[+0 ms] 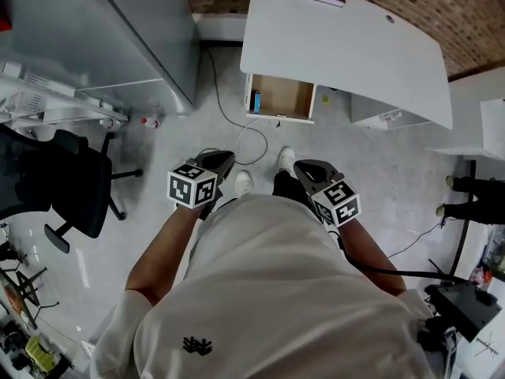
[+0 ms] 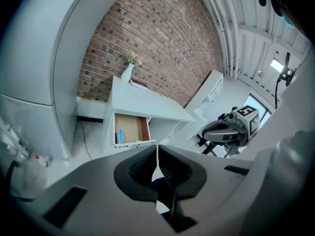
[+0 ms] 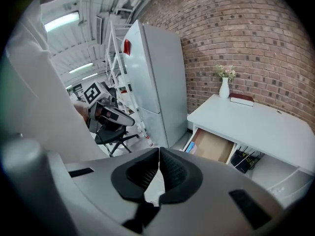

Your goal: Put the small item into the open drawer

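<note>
Jaws on left gripper [image 2: 157, 156] and right gripper [image 3: 159, 159] are pressed together, empty; small item unseen, presumably light, pinchable mid-body.

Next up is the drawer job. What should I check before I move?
1. Drawer open: ok.
2. Left tool holds the item: not ok, jaws shut on nothing.
3. Right tool holds the item: not ok, jaws shut on nothing.
4. Small item located: cannot tell; only a blue thing shows, already in the drawer.
5. Floor to the desk free: not ok, a cable lies there.
</note>
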Demonstrator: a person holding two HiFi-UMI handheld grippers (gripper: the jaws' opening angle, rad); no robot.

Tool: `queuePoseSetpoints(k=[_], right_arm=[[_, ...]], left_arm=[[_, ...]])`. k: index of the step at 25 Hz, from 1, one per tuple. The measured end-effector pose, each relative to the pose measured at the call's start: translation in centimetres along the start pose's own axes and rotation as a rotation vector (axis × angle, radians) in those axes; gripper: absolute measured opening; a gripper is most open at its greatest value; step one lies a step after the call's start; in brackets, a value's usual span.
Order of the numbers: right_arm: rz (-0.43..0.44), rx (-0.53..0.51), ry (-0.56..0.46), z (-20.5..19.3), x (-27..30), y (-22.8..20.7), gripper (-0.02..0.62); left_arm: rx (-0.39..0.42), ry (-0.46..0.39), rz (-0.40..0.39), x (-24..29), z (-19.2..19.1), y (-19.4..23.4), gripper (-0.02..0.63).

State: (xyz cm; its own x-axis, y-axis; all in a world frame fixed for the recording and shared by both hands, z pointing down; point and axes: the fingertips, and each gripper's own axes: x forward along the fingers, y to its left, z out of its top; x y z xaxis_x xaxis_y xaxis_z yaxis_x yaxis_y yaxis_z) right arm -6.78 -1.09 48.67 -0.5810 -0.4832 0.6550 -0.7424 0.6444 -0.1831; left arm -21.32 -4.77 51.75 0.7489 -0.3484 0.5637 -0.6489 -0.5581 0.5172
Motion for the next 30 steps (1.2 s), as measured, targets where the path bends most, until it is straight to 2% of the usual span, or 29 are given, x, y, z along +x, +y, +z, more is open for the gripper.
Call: queuePoseSetpoints(k=[15, 30], right_arm=[[-0.003, -0.013, -0.01, 0.8, -0.2, 0.1, 0.029], [-0.021, -0.001, -0.01, -0.2, -0.6, -0.8, 0.029]], left_arm=[[0.0, -0.002, -0.012, 0.1, 0.0, -0.4, 0.031], [0.017, 0.024, -0.024, 1.8, 0.1, -0.6, 0.031]])
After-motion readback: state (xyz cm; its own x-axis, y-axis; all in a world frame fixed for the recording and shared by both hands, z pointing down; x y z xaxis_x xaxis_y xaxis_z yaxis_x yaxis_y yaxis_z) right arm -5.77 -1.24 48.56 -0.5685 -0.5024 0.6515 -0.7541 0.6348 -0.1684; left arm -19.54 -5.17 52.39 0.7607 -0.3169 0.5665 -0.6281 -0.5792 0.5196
